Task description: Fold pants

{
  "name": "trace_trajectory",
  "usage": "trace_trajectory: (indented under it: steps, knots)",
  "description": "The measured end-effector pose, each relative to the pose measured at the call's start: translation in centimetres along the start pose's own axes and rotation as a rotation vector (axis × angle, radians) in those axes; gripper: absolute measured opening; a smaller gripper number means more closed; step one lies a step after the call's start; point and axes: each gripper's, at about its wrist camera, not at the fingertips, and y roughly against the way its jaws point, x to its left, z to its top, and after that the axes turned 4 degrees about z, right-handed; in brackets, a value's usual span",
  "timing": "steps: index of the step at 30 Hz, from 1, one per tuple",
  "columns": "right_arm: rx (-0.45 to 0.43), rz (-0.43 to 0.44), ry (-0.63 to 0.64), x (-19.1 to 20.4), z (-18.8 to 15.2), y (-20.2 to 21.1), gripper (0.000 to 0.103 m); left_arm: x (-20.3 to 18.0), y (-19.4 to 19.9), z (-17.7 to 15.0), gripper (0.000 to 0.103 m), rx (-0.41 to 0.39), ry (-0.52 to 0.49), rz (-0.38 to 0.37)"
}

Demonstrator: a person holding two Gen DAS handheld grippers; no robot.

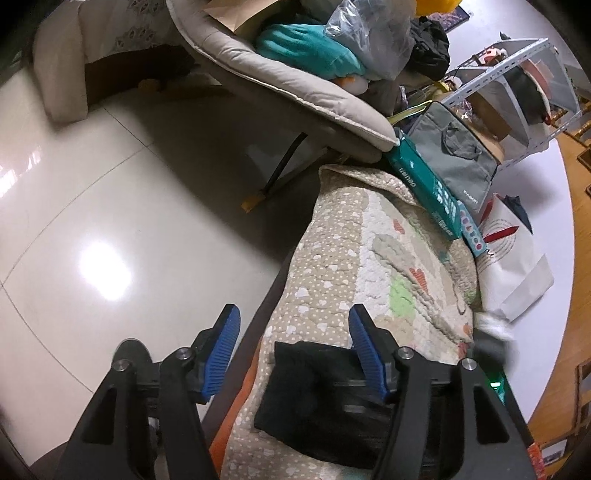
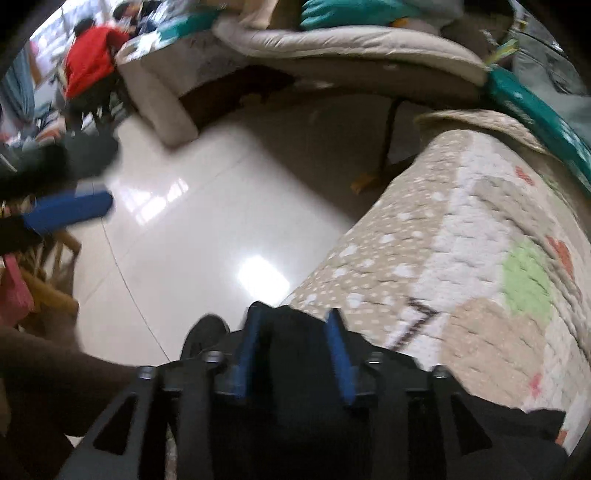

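In the left wrist view, the left gripper (image 1: 293, 354) is seen nearest, its two blue ribbed pads (image 1: 221, 356) spread wide apart with nothing between them. Just beneath and beyond its right finger, a black folded piece of the pants (image 1: 306, 398) is laid flat on the patterned quilt (image 1: 373, 266), at the quilt's near end and close to its left edge. One pad hangs over the floor side, the other over the cloth.

In the right wrist view, the right gripper (image 2: 295, 350) is shown with its blue pads (image 2: 340, 358) held a moderate gap apart, and black fabric of the pants (image 2: 295, 332) is bunched between them; whether the cloth is actually pinched cannot be told, as the picture is blurred. More black cloth is spread below, at the quilt's near edge. A blurred blue pad of the left gripper (image 2: 68, 212) is visible at the far left.

Beside the quilt, a glossy pale tiled floor (image 1: 110, 206) is seen. Beyond the quilt's far end, a teal box (image 1: 424, 184) is lying along its edge, with a grey bag (image 1: 458, 162) just behind it. Farther off, a beige padded chair (image 1: 280, 77) is piled with a teal cushion (image 1: 306, 48) and a clear plastic bag (image 1: 369, 33).
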Motion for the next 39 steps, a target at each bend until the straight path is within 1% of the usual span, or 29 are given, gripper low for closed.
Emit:
trace_trajectory:
  steps: [2,4,5,7,8,10,12,14,15,18,21,24,26,27,28,30,31,32,33,34,35,37,39]
  knots:
    - [-0.065,-0.021,-0.015,-1.3,-0.2,3.1,0.056,-0.1,-0.2,-0.1,0.061,-0.001,-0.010,0.017]
    - [-0.108,-0.045,-0.031,-3.2,-0.7,5.9,0.059,-0.3,-0.7,-0.3,0.061,0.010,-0.024,0.037]
    - [-0.132,-0.063,-0.048,-4.4,-1.1,7.6,0.062,-0.3,-0.9,-0.4,0.061,0.016,-0.027,0.042]
    - [-0.172,-0.104,-0.096,-7.0,-2.7,10.9,0.064,-0.5,-1.6,-0.6,0.061,0.038,-0.040,0.053]
    - [-0.189,-0.131,-0.134,-8.8,-4.1,12.8,0.065,-0.7,-1.8,-0.8,0.061,0.047,-0.046,0.056]
    - [-0.202,-0.174,-0.191,-11.6,-6.2,15.1,0.065,-1.2,-2.7,-1.3,0.061,0.077,-0.066,0.075]
    - [-0.210,-0.231,-0.268,-14.8,-9.5,17.8,0.065,-1.8,-3.5,-1.9,0.061,0.101,-0.090,0.093]
    - [-0.221,-0.280,-0.360,-17.8,-12.5,20.1,0.065,-2.5,-4.4,-2.6,0.061,0.127,-0.119,0.107]
    - [-0.233,-0.305,-0.425,-19.7,-14.5,21.5,0.065,-3.1,-5.0,-3.1,0.061,0.143,-0.139,0.113]
    - [-0.264,-0.350,-0.594,-24.4,-19.7,24.6,0.065,-4.5,-6.3,-4.4,0.061,0.186,-0.201,0.137]
    - [-0.256,-0.361,-0.743,-27.5,-24.5,25.9,0.065,-5.7,-7.5,-5.5,0.061,0.214,-0.260,0.171]
    - [-0.230,-0.318,-0.864,-29.8,-27.6,25.3,0.065,-7.0,-8.5,-6.6,0.061,0.235,-0.318,0.195]
    - [-0.204,-0.285,-0.925,-30.6,-28.6,24.5,0.065,-7.8,-9.0,-7.3,0.061,0.238,-0.360,0.212]
    - [-0.176,-0.289,-0.940,-30.9,-28.7,24.0,0.065,-8.3,-9.1,-7.6,0.061,0.231,-0.394,0.232]
    - [-0.130,-0.315,-0.939,-31.0,-28.8,23.3,0.065,-8.6,-9.1,-7.8,0.061,0.223,-0.418,0.247]
    - [-0.057,-0.378,-0.902,-30.4,-28.5,21.9,0.065,-8.6,-8.9,-8.0,0.061,0.214,-0.444,0.256]
    - [-0.032,-0.382,-0.880,-29.9,-28.6,21.4,0.060,-8.6,-8.7,-8.0,0.061,0.212,-0.446,0.253]
    - [-0.016,-0.375,-0.864,-29.4,-28.6,21.1,0.039,-8.5,-8.6,-7.9,0.061,0.213,-0.440,0.249]
    - [-0.003,-0.380,-0.842,-28.8,-28.5,20.9,0.037,-8.3,-8.6,-7.8,0.061,0.216,-0.429,0.244]
    - [-0.004,-0.396,-0.819,-28.1,-28.4,21.0,0.026,-8.1,-8.5,-7.6,0.061,0.220,-0.413,0.239]
    - [-0.007,-0.416,-0.795,-27.5,-28.2,21.3,0.020,-7.9,-8.6,-7.5,0.061,0.224,-0.400,0.235]
    - [-0.023,-0.423,-0.780,-26.9,-28.1,22.1,0.015,-7.3,-8.5,-7.2,0.061,0.234,-0.363,0.222]
    - [-0.031,-0.423,-0.798,-26.7,-28.4,23.1,0.014,-7.0,-8.6,-7.1,0.061,0.242,-0.345,0.222]
